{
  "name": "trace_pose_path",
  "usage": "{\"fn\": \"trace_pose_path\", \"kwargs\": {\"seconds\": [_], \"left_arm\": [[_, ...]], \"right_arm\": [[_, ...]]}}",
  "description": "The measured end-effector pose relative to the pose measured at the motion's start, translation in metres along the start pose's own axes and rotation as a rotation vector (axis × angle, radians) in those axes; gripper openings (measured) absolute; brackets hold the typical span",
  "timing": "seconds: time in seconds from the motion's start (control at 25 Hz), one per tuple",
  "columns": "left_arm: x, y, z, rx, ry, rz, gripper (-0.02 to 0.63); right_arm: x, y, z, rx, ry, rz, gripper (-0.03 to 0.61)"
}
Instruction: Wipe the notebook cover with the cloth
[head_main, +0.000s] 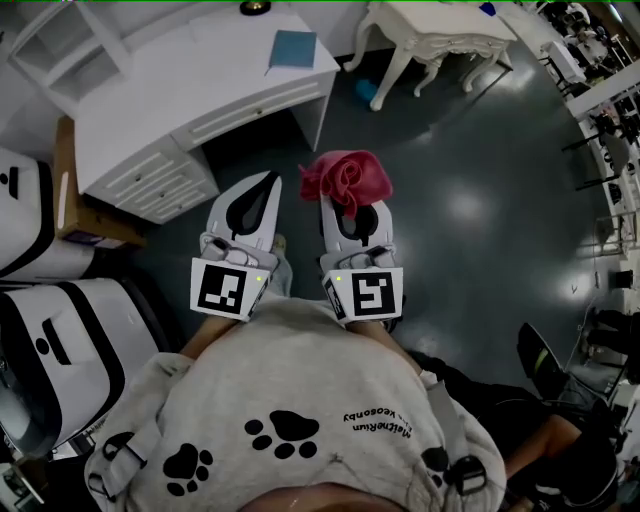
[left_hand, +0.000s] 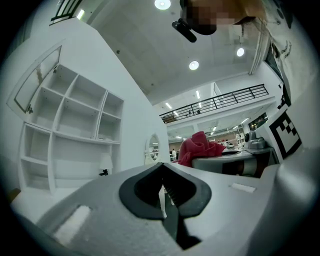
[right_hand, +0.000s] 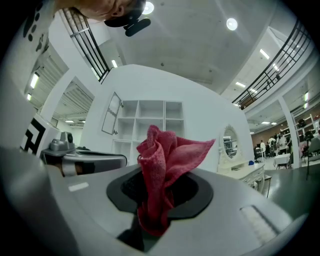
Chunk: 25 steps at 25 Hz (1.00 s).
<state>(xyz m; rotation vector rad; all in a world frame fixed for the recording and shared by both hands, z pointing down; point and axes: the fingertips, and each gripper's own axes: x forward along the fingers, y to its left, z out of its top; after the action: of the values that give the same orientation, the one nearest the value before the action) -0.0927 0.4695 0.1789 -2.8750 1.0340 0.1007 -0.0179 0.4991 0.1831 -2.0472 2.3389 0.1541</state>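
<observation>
Paw-print sweatshirt (head_main: 300, 400), right gripper (head_main: 345, 207), cloth (head_main: 345, 175) — notebook (head_main: 293, 48) on desk (head_main: 200, 80) beyond

Notebook (head_main: 293, 48) at right on desk (head_main: 195, 72)

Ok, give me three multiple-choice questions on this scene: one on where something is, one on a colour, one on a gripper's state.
1. Where does the flat blue notebook lie?
A. on the white desk
B. on the dark floor
C. on a wall shelf

2. What colour is the crumpled cloth?
A. green
B. red
C. yellow

3. How do the left gripper's jaws stand?
A. wide apart
B. shut on the cloth
C. together, with nothing between them

Answers:
1. A, the head view shows it on the desktop, near the corner.
2. B, it is red where it stands out of the right gripper.
3. C, the left gripper view shows the jaws met and bare.
</observation>
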Motion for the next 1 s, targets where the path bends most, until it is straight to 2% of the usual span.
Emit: {"fn": "trace_pose_path", "kwargs": {"seconds": [0.2,0.44,1.0], "left_arm": [[0.039,0.04,-0.006,-0.006,0.001,0.005,-0.001],[0.08,0.076,-0.012,-0.009,0.001,-0.025,-0.001],[0.153,0.118,-0.037,-0.024,0.012,-0.134,-0.001]], "right_arm": [[0.052,-0.01,-0.009,0.001,0.014,0.009,0.1],[0.102,-0.026,-0.017,-0.001,0.027,-0.023,0.1],[0.174,-0.058,-0.036,-0.003,0.043,-0.113,0.099]]}}
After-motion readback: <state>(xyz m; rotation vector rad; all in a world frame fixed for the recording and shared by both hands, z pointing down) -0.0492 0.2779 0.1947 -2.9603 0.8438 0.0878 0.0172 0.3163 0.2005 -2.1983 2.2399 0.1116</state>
